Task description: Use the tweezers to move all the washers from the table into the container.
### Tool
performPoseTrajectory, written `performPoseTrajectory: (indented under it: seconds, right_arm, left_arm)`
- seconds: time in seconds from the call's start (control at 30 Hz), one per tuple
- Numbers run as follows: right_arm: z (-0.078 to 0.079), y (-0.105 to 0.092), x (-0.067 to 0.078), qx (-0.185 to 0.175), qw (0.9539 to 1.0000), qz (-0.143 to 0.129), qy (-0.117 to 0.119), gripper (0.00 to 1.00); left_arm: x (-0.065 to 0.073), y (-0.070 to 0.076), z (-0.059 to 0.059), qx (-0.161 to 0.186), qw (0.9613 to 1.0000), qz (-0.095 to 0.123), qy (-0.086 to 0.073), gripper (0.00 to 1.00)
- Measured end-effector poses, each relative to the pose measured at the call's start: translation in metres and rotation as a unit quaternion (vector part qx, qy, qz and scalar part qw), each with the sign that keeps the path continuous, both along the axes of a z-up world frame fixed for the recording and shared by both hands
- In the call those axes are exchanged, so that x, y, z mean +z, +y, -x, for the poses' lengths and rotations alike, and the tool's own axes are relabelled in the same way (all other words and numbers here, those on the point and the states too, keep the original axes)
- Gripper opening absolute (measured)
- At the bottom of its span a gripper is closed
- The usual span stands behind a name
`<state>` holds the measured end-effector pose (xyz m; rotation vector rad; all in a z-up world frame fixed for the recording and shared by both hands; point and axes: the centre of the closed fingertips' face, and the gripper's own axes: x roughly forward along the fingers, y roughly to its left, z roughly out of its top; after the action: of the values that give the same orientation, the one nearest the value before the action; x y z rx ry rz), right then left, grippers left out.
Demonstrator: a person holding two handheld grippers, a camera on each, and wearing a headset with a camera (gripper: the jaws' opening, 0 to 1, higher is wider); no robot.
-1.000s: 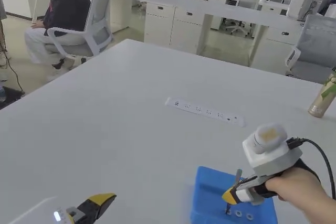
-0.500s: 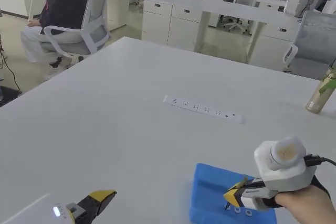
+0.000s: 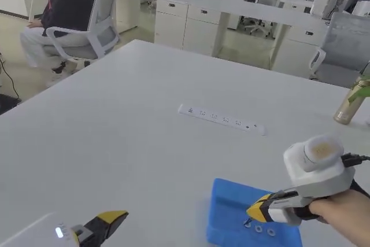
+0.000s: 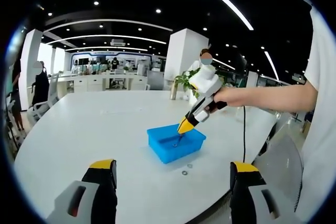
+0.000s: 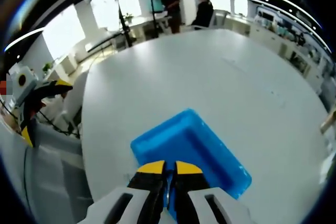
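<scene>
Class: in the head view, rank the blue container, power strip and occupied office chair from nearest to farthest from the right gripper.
1. Blue container, just below the right gripper.
2. Power strip, mid-table beyond it.
3. Office chair, off the table, far left.

The head view looks forward and down from above the near edge of the desk point(image 3: 144, 120), with the blue container point(image 3: 231, 212) close by at 5 o'clock. The left gripper view sits low at the desk's edge and faces almost level across it, the same container mid-frame and well off. The right gripper view hangs close over that container, facing down and across the desk.
</scene>
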<state>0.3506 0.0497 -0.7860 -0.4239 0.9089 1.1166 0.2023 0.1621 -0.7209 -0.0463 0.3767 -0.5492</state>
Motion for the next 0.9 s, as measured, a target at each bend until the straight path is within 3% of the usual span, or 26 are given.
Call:
performPoseTrajectory:
  seconds: [0.13,0.23,0.43,0.53,0.63,0.73,0.77,0.83,0.87,0.9]
  right_arm:
    - [0.025,0.003,0.011,0.017,0.9995,-0.018,0.021,0.01]
    - [0.049,0.006,0.008,0.041,0.998,-0.02,0.043,0.01]
    - [0.082,-0.005,-0.018,0.06,0.9953,0.027,0.071,0.01]
    - [0.093,-0.018,-0.032,0.067,0.9916,0.071,0.086,0.01]
    - [0.099,-0.023,-0.043,0.08,0.9889,0.099,0.077,0.02]
    - [0.104,-0.02,-0.051,0.081,0.9892,0.099,0.071,0.02]
    - [0.1,-0.013,-0.047,0.08,0.9922,0.08,0.052,0.03]
    - [0.106,-0.012,-0.049,0.076,0.9927,0.076,0.054,0.03]
    - [0.103,-0.006,-0.047,0.09,0.994,0.058,0.018,0.03]
    - [0.109,-0.005,-0.047,0.086,0.9948,0.051,0.019,0.03]
  left_arm:
    - [0.0,0.0,0.001,-0.001,1.0,0.003,0.0,0.91]
    - [0.0,-0.001,0.0,-0.002,1.0,0.006,0.0,0.91]
    - [0.002,-0.005,0.0,-0.011,0.9999,0.004,-0.004,0.91]
    - [0.003,-0.006,0.001,-0.012,0.9999,0.004,-0.004,0.9]
    - [0.002,-0.005,0.002,-0.014,0.9999,0.001,-0.003,0.9]
    - [0.001,-0.005,0.003,-0.014,0.9999,0.0,-0.002,0.9]
    - [0.001,-0.005,0.003,-0.013,0.9999,-0.001,-0.002,0.9]
    - [0.002,-0.004,0.003,-0.011,0.9999,-0.001,-0.003,0.9]
    - [0.002,-0.003,0.003,-0.009,1.0,0.0,-0.004,0.9]
    - [0.003,-0.003,0.003,-0.008,1.0,0.0,-0.004,0.9]
